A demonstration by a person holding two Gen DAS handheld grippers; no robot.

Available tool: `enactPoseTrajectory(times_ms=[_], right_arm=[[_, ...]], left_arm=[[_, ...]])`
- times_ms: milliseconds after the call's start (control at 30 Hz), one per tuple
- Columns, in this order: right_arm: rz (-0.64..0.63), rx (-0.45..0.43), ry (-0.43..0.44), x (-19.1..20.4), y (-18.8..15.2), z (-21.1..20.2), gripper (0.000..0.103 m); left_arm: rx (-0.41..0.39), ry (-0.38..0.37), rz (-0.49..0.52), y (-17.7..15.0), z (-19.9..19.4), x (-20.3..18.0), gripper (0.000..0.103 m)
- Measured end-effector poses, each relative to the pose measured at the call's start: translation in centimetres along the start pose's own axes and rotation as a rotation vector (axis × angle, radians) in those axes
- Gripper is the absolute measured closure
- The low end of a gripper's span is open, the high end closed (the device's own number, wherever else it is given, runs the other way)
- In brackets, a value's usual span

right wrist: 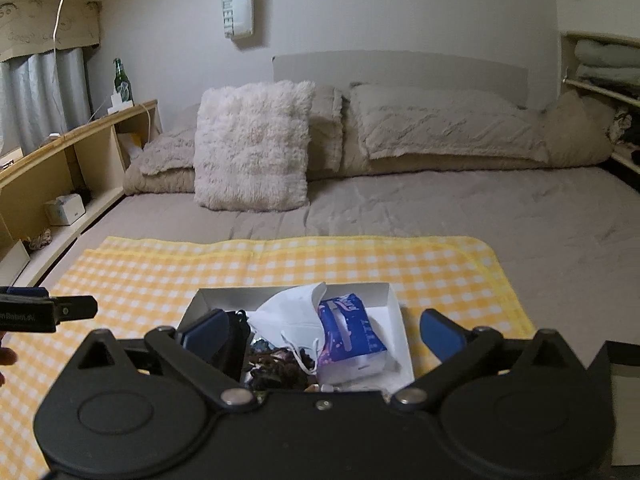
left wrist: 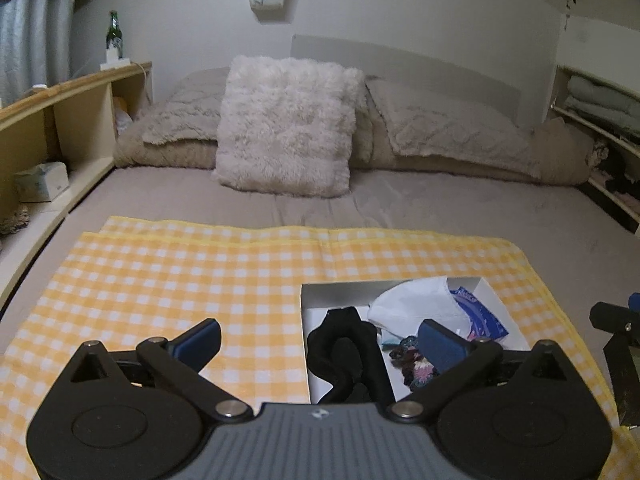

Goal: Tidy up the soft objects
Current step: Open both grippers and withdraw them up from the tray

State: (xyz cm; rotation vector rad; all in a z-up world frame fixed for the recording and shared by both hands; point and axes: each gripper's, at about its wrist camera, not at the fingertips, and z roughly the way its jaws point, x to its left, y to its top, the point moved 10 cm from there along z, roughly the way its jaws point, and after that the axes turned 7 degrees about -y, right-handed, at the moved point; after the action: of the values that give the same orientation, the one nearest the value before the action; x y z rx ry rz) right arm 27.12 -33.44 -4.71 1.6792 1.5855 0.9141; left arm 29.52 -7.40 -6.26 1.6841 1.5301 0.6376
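A fluffy white cushion [right wrist: 252,146] stands upright on the bed [right wrist: 460,216], leaning against beige pillows [right wrist: 448,124] at the headboard [right wrist: 400,70]. Left of the cushion runs a wooden shelf [right wrist: 76,148] carrying a green bottle [right wrist: 121,80] on top and a tissue box [right wrist: 66,209] in a lower bay. Above the cushion a white bag [right wrist: 237,4] hangs on the wall. Grey curtains [right wrist: 44,92] hang beyond the shelf.

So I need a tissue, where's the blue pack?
The blue pack lies in the white box on the checked cloth, at the box's right side, beside the white mask.
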Motion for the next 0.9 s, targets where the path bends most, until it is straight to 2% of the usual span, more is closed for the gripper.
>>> enactPoseTrajectory(times_ms=[400,900], right_arm=[[0.030,-0.045,-0.007,0.1,-0.9,-3.9,0.000],[-0.030,-0.105,-0.011,1.8,-2.7,-7.4,0.000]], left_arm=[[-0.108,0.001,0.017,-1.3,-5.3,-1.6,0.000],[-0.163,0.028,0.053,-4.6,-9.1,-2.3,0.000]])
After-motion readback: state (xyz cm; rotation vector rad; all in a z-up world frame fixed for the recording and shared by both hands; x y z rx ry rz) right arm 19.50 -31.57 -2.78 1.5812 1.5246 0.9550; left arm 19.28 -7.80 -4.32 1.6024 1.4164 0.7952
